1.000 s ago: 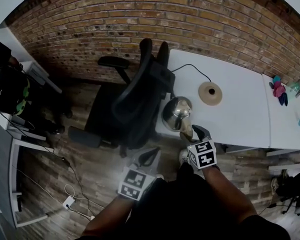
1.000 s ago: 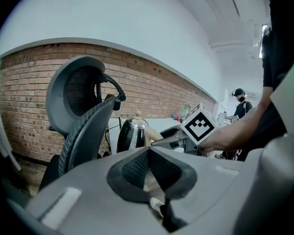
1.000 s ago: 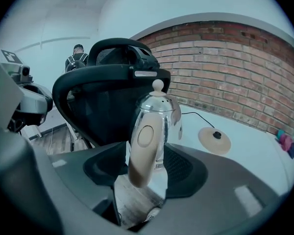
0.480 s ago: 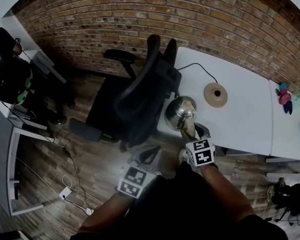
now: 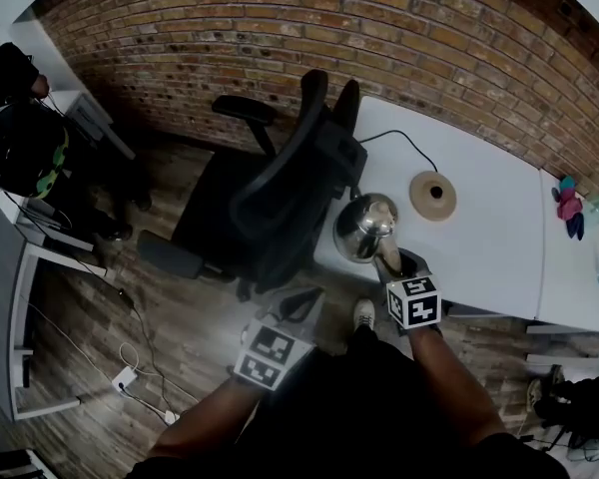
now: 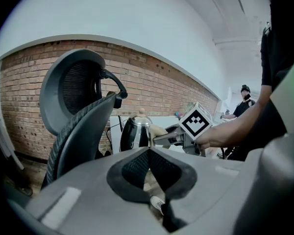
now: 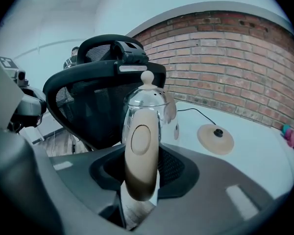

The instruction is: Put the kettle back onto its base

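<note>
Closing on the handle [image 7: 139,151] of the kettle [image 7: 148,102] is, as I judge it, the step in hand. My right hand-held gripper [image 7: 141,166] has just been narrowing its jaws. They stand part-way in, and the beige handle fills the gap between them, with the pads seemingly against both its flanks. To do this well I would want the grip firm and square on the handle's middle before lifting, since a kettle hung from one side will likely want to swing spout-down. Then I would lift straight up, carry it level toward 2 o'clock and lower it centred over the stud. My left hand-held gripper [image 6: 149,152], at 8 o'clock of the right one in the head view, has its jaws together on nothing, off the tabletop [image 5: 479,242].

The kettle stands at the near left corner of the white tabletop, just beside the black office chair [image 5: 280,193]. It is mirror-bright polished steel with a rounded body. The lid has a small beige knob [image 7: 147,77], and the handle has an oval recess facing me. Its base [image 5: 432,195], a round beige disc with a dark centre stud, lies bare at 2 o'clock of the kettle, apart from it. Its black cord [image 5: 394,140] runs off toward 10 o'clock.
</note>
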A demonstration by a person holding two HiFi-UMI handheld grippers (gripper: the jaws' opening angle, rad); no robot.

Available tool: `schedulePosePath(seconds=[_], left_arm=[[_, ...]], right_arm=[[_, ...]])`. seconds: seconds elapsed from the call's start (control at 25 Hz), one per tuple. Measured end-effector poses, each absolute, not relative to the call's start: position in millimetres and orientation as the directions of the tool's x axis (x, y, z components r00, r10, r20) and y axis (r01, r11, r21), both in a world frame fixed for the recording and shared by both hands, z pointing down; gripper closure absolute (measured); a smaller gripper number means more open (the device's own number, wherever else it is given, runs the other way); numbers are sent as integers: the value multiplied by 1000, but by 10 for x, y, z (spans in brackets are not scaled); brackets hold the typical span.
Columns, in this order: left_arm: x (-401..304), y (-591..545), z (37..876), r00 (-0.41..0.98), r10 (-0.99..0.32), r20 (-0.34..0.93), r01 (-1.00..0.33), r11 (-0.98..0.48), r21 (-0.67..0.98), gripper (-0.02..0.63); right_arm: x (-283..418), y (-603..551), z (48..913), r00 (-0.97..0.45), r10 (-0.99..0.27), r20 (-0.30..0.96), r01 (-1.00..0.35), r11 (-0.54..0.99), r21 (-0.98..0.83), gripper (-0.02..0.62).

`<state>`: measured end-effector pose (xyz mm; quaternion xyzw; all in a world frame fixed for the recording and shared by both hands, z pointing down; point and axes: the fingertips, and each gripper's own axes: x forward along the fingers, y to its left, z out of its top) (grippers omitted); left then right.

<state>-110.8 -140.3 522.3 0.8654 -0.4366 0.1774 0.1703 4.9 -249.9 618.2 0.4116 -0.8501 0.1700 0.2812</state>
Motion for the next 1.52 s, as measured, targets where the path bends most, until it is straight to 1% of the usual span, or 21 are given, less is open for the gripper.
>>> schedulePosePath(seconds=[0.08,0.68,1.52], left_arm=[[-1098,-1423,5218,556,-697,452,-817,-560,140,606],[-1015,-1559,5180,551,-709,441,-821,-554,135,606],[-817,-1828,5173,560,-705,435,-818,-555,153,606]], right_arm=[[109,-2538,6143,-502,-617,606,-810,581,-80,448],[328,-2695,5772,-507,-674,538,-838,532,-124,468],[692,-3097,5379,-493,-739,459,-863,485,-144,472]])
